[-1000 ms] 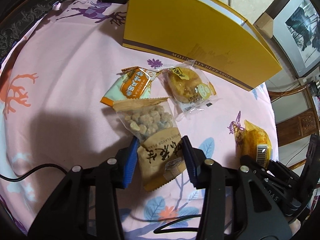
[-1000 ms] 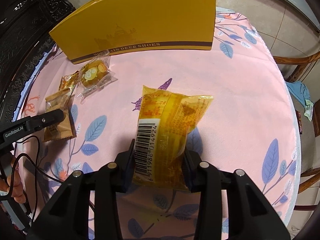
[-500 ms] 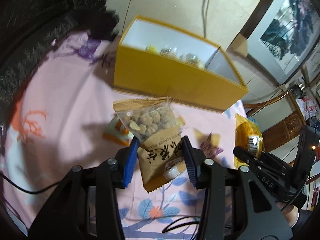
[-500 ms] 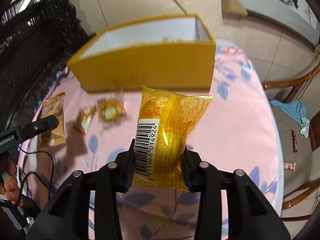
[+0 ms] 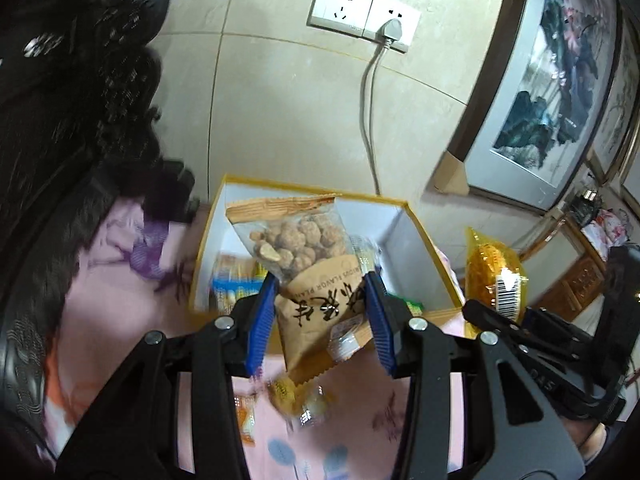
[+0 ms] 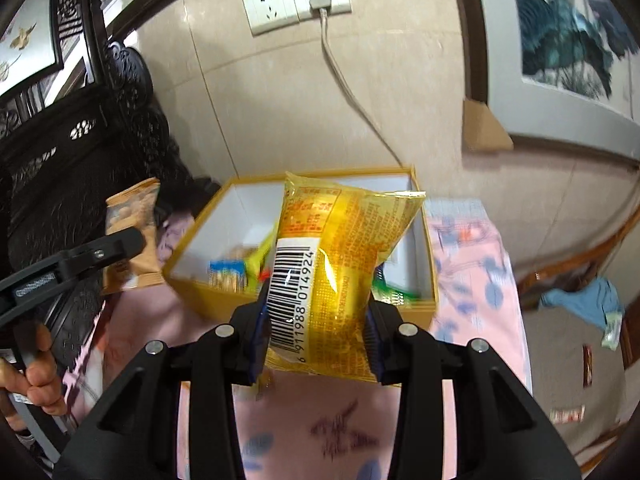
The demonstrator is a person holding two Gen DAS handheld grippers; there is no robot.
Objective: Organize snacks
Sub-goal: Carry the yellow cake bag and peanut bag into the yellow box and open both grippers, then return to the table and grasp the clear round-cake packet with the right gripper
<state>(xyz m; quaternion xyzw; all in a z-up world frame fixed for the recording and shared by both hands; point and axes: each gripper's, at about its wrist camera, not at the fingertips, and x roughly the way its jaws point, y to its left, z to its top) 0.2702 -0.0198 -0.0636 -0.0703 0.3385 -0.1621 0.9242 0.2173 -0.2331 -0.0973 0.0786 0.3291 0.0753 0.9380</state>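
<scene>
A lived-in home, a sitting or dining room: framed ink paintings lean against a tiled wall beneath a double wall socket, dark carved wooden furniture stands alongside, and a pink floral cloth covers the bench.

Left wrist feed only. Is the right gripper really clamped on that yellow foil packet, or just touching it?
Observer: Clamped. The right wrist view shows the right gripper squeezing both sides of the yellow foil packet with the barcode.
Operator: My brown paper peanut bag over the box?
Observer: From there the brown paper peanut bag looks left of the yellow cardboard box, beyond its left wall, not over the opening.
Operator: Anything off the table?
Observer: A red-and-white wrapper lies on the floor, to the right.
</scene>
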